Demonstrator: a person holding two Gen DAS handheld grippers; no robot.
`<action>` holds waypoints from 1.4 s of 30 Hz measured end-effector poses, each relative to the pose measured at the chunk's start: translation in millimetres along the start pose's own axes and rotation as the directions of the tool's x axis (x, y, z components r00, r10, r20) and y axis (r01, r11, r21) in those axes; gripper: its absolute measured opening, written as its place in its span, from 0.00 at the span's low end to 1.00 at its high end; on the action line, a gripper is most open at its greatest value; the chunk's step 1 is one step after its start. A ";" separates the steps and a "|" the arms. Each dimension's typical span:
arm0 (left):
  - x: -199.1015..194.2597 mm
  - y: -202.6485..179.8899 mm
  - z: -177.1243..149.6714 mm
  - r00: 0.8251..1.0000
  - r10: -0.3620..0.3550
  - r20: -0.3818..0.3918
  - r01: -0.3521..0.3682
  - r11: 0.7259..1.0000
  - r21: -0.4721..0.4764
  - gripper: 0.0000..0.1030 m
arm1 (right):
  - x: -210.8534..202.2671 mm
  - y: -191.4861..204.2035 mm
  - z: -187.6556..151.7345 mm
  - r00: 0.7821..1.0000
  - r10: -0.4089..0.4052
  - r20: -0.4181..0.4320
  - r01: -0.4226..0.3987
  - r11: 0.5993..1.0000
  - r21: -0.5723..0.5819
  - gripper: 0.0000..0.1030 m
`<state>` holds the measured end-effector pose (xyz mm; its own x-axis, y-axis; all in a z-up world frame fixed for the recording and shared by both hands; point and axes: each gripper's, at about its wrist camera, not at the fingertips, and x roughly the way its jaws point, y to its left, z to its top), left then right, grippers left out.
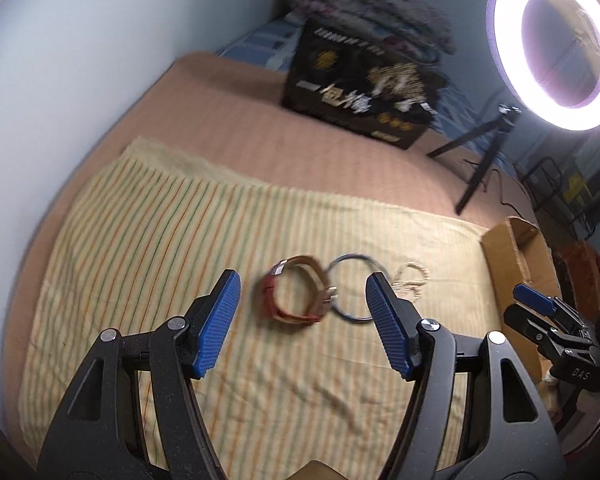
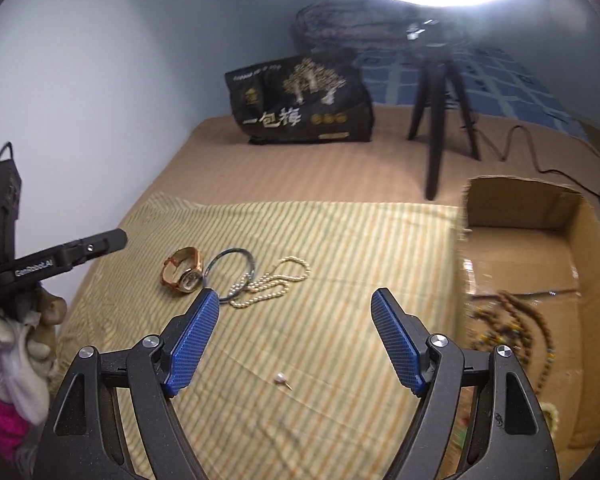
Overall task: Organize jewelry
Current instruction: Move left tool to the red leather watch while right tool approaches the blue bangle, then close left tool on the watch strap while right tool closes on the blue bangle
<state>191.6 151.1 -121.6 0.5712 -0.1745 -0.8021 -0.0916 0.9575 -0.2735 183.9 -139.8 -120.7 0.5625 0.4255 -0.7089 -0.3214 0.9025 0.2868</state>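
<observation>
A red-strapped watch (image 1: 296, 294) lies on the striped cloth (image 1: 180, 240), touching a blue bangle (image 1: 350, 290), with a pearl necklace (image 1: 414, 280) just beyond. My left gripper (image 1: 302, 320) is open and empty, hovering just short of the watch. In the right wrist view the watch (image 2: 182, 274), bangle (image 2: 232, 276), pearl necklace (image 2: 272, 282) and a small pearl earring (image 2: 281, 380) lie on the cloth. My right gripper (image 2: 296, 338) is open and empty above the cloth. A cardboard box (image 2: 580, 248) at the right holds a beaded necklace (image 2: 512, 328).
A black printed bag (image 2: 300, 102) and a ring light on a black tripod (image 2: 440, 120) stand at the back of the bed. A pale wall runs along the left. The cardboard box (image 1: 512, 252) sits at the cloth's right edge, my right gripper (image 1: 548, 320) beside it.
</observation>
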 end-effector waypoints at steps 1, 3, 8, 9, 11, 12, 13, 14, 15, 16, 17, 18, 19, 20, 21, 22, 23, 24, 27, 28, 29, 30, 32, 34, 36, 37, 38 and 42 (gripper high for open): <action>6.3 5.8 -0.9 1.000 -0.001 -0.009 0.001 1.000 -0.014 0.64 | 5.1 1.9 0.9 1.000 0.003 -0.008 -0.003 1.000 -0.003 0.76; 18.1 15.6 -2.3 1.000 -0.003 -0.030 0.002 0.999 -0.032 0.58 | 18.8 4.7 2.6 0.999 0.011 -0.030 -0.011 1.000 -0.005 0.70; 40.8 25.5 -3.9 0.998 -0.006 -0.059 0.004 0.999 -0.038 0.51 | 53.2 6.3 5.9 0.996 0.028 -0.088 -0.028 1.000 0.005 0.57; 45.3 26.1 -4.1 0.998 -0.006 -0.065 0.004 0.999 -0.036 0.50 | 60.6 6.4 6.7 0.995 0.032 -0.099 -0.031 0.999 0.005 0.54; 51.5 26.5 -5.3 0.997 -0.011 -0.073 0.009 0.999 -0.034 0.49 | 72.4 7.3 8.5 0.992 0.039 -0.118 -0.038 0.999 0.006 0.45; 54.1 26.2 -5.2 0.997 -0.014 -0.077 0.011 0.999 -0.032 0.46 | 78.8 7.5 9.5 0.991 0.044 -0.125 -0.043 0.999 0.008 0.45; 56.6 25.7 -5.2 0.997 -0.016 -0.080 0.013 0.999 -0.030 0.45 | 82.7 7.5 9.9 0.991 0.047 -0.128 -0.046 0.999 0.009 0.44; 58.9 25.5 -5.2 0.996 -0.017 -0.082 0.015 0.999 -0.029 0.45 | 88.0 7.9 11.1 0.990 0.054 -0.133 -0.053 0.999 0.010 0.42; 61.2 25.5 -4.9 0.996 -0.017 -0.084 0.015 0.999 -0.028 0.45 | 93.2 8.6 12.0 0.988 0.063 -0.141 -0.062 0.998 0.010 0.38; 63.5 26.2 -4.2 0.996 -0.018 -0.085 0.015 0.999 -0.028 0.45 | 98.1 9.2 12.4 0.987 0.067 -0.148 -0.066 0.998 0.009 0.36; 65.3 26.4 -3.9 0.996 -0.018 -0.087 0.016 0.999 -0.028 0.42 | 101.8 9.5 12.5 0.986 0.070 -0.152 -0.070 0.998 0.009 0.35; 67.4 26.4 -3.4 0.996 -0.020 -0.090 0.017 0.999 -0.028 0.39 | 105.6 10.2 13.8 0.985 0.073 -0.158 -0.072 0.997 0.009 0.34; 69.7 26.4 -3.4 0.995 -0.021 -0.093 0.018 0.999 -0.028 0.39 | 108.5 10.2 15.1 0.984 0.075 -0.162 -0.075 0.997 0.008 0.31; 70.6 26.3 -3.0 0.995 -0.021 -0.093 0.019 0.999 -0.028 0.39 | 113.0 11.0 17.1 0.983 0.078 -0.167 -0.078 0.997 0.008 0.29; 72.0 26.1 -2.9 0.995 -0.022 -0.093 0.019 0.999 -0.026 0.39 | 116.8 11.7 18.4 0.982 0.081 -0.172 -0.081 0.997 0.008 0.28; 72.9 25.8 -2.8 0.995 -0.022 -0.094 0.020 1.000 -0.023 0.38 | 119.3 12.2 19.3 0.981 0.083 -0.175 -0.083 0.997 0.007 0.27; 73.7 25.6 -2.5 0.995 -0.021 -0.094 0.019 1.000 -0.021 0.37 | 122.8 13.1 20.6 0.980 0.087 -0.180 -0.087 0.996 0.007 0.25; 74.6 25.4 -2.3 0.995 -0.020 -0.094 0.018 1.000 -0.019 0.34 | 126.1 14.1 21.4 0.978 0.091 -0.186 -0.091 0.996 0.008 0.24; 75.8 25.8 -1.9 0.995 -0.022 -0.094 0.020 1.000 -0.017 0.33 | 133.7 15.6 23.4 0.974 0.104 -0.200 -0.104 0.995 0.011 0.21; 76.0 25.9 -1.9 0.995 -0.023 -0.094 0.021 1.000 -0.017 0.33 | 135.8 16.3 23.7 0.973 0.107 -0.204 -0.107 0.994 0.012 0.20; 76.1 25.8 -2.0 0.995 -0.023 -0.094 0.022 1.000 -0.017 0.32 | 138.0 17.0 23.9 0.972 0.112 -0.208 -0.111 0.994 0.015 0.19; 76.3 26.0 -2.2 0.995 -0.023 -0.093 0.022 1.000 -0.016 0.32 | 139.0 17.4 23.9 0.970 0.117 -0.211 -0.116 0.993 0.018 0.18; 76.8 26.1 -2.7 0.995 -0.021 -0.095 0.020 1.000 -0.011 0.30 | 141.4 18.8 24.1 0.968 0.127 -0.218 -0.125 0.992 0.021 0.18; 77.3 26.6 -3.3 0.995 -0.021 -0.096 0.020 1.000 -0.008 0.29 | 145.2 21.1 24.7 0.966 0.126 -0.224 -0.126 0.992 0.016 0.17; 77.8 26.8 -4.0 0.995 -0.017 -0.096 0.017 1.000 -0.004 0.26 | 147.8 22.3 23.8 0.964 0.130 -0.233 -0.129 0.991 0.017 0.14; 78.0 27.0 -4.2 0.995 -0.017 -0.096 0.017 1.000 -0.003 0.26 | 149.6 22.8 23.3 0.962 0.134 -0.238 -0.133 0.991 0.021 0.13; 78.5 26.8 -4.1 0.995 -0.017 -0.097 0.017 1.000 -0.001 0.26 | 151.1 23.7 22.9 0.961 0.133 -0.241 -0.132 0.991 0.018 0.13; 79.3 26.5 -4.4 0.995 -0.014 -0.099 0.014 1.000 0.006 0.22 | 157.7 29.1 19.5 0.960 0.116 -0.256 -0.121 0.993 -0.005 0.11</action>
<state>230.8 161.7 -194.7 0.4888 -0.2096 -0.8469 -0.0787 0.9562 -0.2821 278.2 -45.1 -211.6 0.3070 0.4960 -0.8122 -0.3910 0.8438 0.3675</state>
